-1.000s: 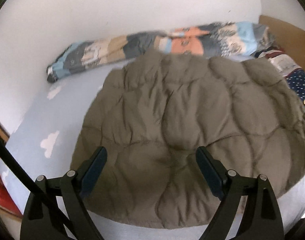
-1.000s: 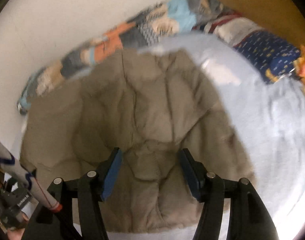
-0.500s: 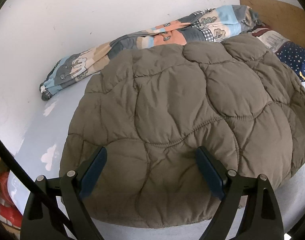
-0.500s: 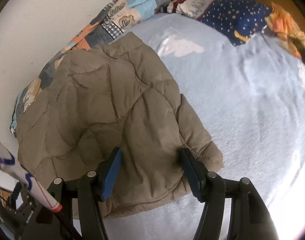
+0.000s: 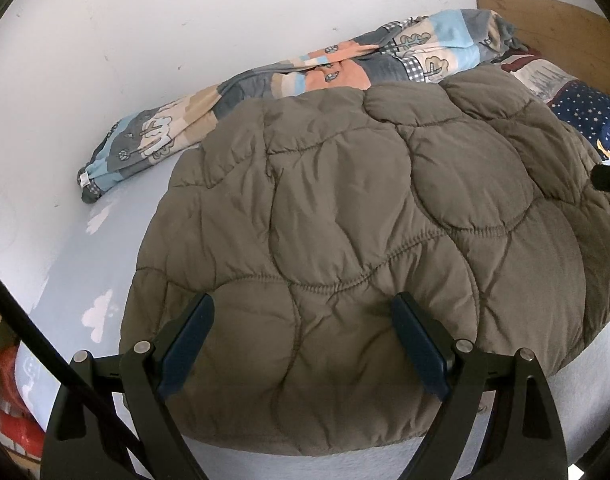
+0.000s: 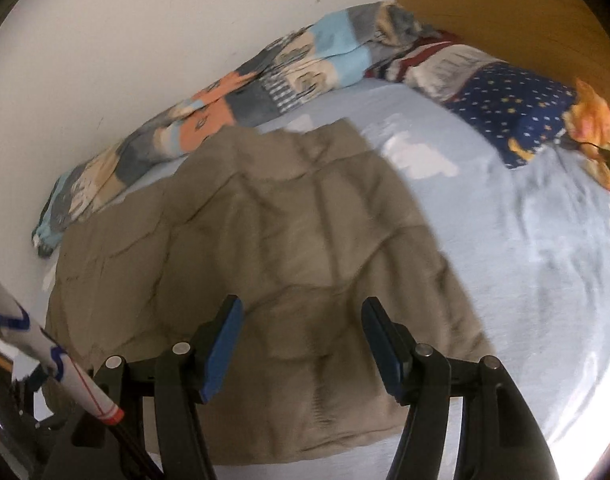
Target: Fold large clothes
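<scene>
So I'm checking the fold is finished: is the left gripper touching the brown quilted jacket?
Cannot tell. In the left wrist view the left gripper is open over the brown quilted jacket, fingers overlapping it, with no gap or contact plainly shown.

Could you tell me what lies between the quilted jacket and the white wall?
The rolled patchwork blanket lies between the quilted jacket and the wall, clearest in the left wrist view.

- The left gripper (image 5: pixel 303 326) points forward toward twelve o'clock, its jaws spread wide with nothing between them; one blue-padded finger sits at about eight o'clock in its own view, the other at about four.
- The right gripper (image 6: pixel 301 326) also points toward twelve o'clock, jaws parted and holding nothing, a narrower gap.
</scene>
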The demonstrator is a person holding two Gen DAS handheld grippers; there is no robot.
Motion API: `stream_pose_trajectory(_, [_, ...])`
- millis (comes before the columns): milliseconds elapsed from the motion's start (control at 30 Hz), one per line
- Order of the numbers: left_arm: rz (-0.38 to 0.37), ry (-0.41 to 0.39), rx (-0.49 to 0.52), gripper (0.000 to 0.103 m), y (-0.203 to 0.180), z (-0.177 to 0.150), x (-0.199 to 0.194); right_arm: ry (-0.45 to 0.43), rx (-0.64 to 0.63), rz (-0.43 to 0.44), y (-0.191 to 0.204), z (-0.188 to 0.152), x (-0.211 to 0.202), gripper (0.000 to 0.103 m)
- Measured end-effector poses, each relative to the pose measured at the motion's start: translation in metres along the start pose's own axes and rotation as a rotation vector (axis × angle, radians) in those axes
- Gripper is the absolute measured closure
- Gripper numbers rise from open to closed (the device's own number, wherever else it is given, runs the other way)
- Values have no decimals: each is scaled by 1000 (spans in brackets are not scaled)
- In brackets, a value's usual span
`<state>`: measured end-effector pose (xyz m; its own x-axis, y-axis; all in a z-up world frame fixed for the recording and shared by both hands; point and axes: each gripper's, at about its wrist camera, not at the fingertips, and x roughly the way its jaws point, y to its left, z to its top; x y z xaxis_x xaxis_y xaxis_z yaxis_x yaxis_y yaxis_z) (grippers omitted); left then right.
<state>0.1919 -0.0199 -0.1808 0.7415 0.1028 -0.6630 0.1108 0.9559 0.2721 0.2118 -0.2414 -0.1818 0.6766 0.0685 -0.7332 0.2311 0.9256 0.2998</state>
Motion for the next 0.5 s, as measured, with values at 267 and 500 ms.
stream_pose_trajectory(267, [-7, 9, 1, 13, 1, 1, 1, 76, -121, -12, 32, -14, 24, 35])
stream_pose_trajectory(500, [-8, 12, 3, 13, 2, 1, 2, 94, -162, -41, 35, -20, 31, 30])
